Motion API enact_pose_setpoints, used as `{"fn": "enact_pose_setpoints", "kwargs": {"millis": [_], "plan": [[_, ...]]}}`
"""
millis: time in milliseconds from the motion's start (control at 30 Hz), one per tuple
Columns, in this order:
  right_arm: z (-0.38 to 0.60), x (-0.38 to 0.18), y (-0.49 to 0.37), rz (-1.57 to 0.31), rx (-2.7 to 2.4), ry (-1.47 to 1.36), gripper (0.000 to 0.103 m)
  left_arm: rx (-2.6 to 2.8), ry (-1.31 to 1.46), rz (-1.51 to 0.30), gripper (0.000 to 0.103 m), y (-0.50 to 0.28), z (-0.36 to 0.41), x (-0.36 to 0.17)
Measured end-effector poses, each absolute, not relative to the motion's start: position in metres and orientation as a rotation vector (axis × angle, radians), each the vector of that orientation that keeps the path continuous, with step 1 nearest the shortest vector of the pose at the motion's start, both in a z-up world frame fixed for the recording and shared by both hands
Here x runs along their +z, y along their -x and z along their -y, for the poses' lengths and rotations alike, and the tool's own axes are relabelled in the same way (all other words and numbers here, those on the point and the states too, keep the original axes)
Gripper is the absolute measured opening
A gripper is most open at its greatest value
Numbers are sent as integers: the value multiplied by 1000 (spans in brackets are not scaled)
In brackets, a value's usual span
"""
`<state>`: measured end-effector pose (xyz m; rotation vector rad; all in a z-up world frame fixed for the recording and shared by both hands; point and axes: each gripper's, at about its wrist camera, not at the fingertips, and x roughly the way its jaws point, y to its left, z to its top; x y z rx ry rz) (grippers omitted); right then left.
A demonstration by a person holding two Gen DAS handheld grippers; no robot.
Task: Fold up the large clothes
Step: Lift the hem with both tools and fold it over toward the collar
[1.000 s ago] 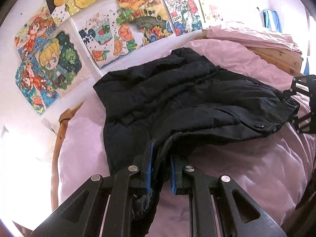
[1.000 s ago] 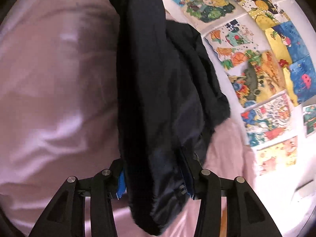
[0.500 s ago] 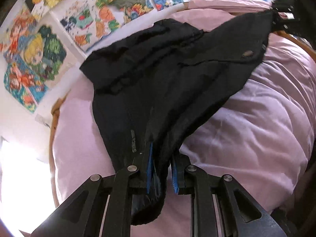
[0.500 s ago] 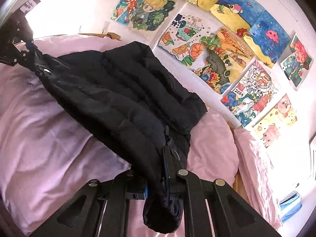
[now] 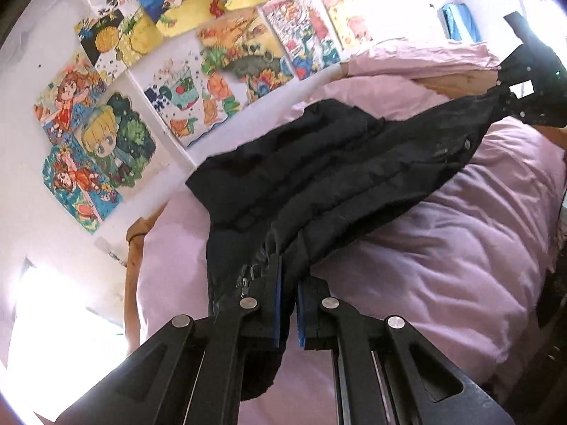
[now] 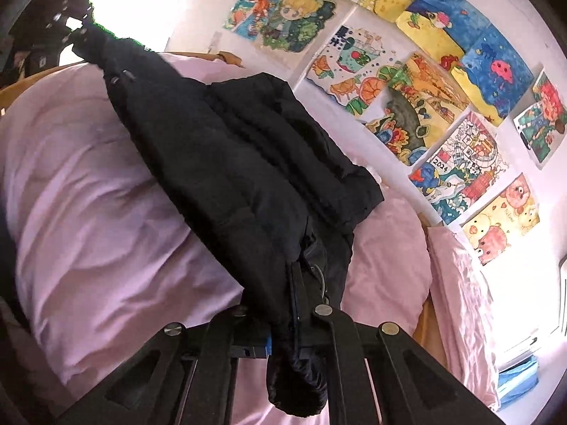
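A black padded jacket (image 5: 340, 173) is stretched above a pink bed (image 5: 443, 265). My left gripper (image 5: 288, 283) is shut on one corner of the jacket near its zipper. My right gripper (image 6: 290, 304) is shut on the opposite corner; the jacket (image 6: 226, 163) shows here too. Each gripper shows in the other's view: the right one at the far right (image 5: 528, 99), the left one at the upper left (image 6: 67, 24). The jacket's front edge hangs taut between them, and its far part rests on the bed (image 6: 88, 212) by the wall.
Colourful drawings (image 5: 219, 56) cover the white wall behind the bed, also in the right wrist view (image 6: 418, 81). A folded pink sheet (image 5: 418, 56) lies on the wooden bed frame (image 5: 457, 83). A bright window (image 6: 141, 10) is at one side.
Both grippers have lifted the jacket's front edge off the bed and pulled it taut between them. The wrist views have swung up toward the wall.
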<state>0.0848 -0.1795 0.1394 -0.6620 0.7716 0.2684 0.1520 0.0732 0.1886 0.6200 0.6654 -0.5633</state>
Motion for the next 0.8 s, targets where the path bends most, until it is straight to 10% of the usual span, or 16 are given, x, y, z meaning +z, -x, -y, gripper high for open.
{"fn": "enact_pose_setpoints", "kwargs": {"millis": [800], "plan": [[234,204,-229,-611,155,382,7,-417,-319,-544,6,-297,-44,249]]}}
